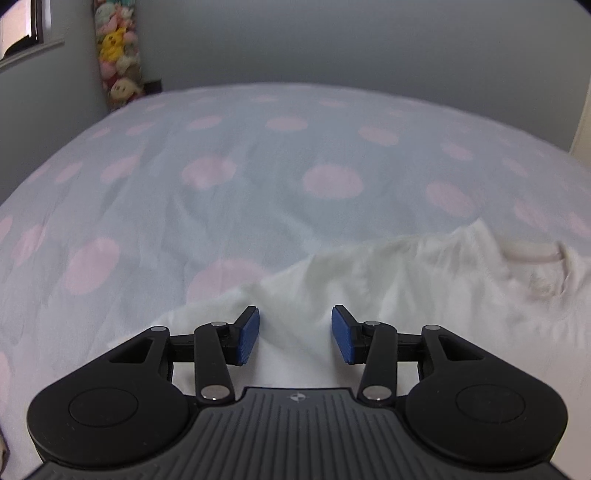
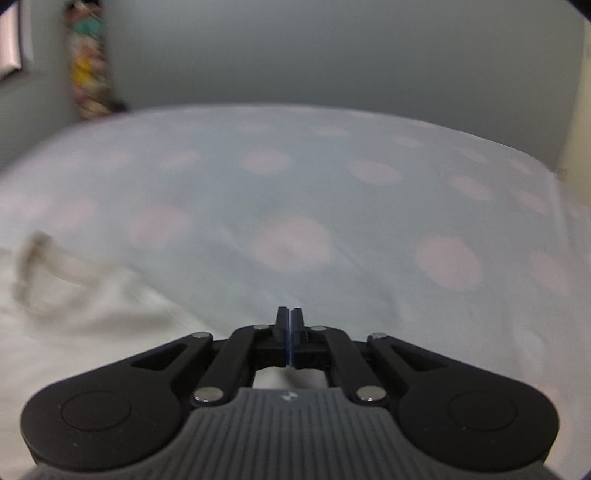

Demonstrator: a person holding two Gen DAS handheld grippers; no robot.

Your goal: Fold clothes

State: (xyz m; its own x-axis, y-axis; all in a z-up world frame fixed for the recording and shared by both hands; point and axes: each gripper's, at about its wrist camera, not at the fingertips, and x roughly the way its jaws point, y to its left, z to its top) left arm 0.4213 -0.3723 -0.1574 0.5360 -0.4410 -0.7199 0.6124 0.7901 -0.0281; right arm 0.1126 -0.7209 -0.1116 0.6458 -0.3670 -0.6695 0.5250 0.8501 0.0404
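Observation:
A white T-shirt (image 1: 424,288) lies rumpled on the bed, its collar (image 1: 532,254) toward the right in the left wrist view. My left gripper (image 1: 295,332) hovers over the shirt's near part. It is open, with blue pads (image 1: 248,336) apart and only flat cloth beneath the gap. In the right wrist view the same shirt (image 2: 92,325) spreads at the left, its collar (image 2: 44,269) blurred. My right gripper (image 2: 290,317) has its jaws closed together at the shirt's right edge. White cloth shows under the fingers, and none is visible between the tips.
The bed is covered by a pale blue sheet with pink dots (image 1: 258,166), also in the right wrist view (image 2: 332,192). A column of plush toys (image 1: 118,55) hangs in the far left corner by a window (image 1: 18,29). Grey wall stands behind the bed.

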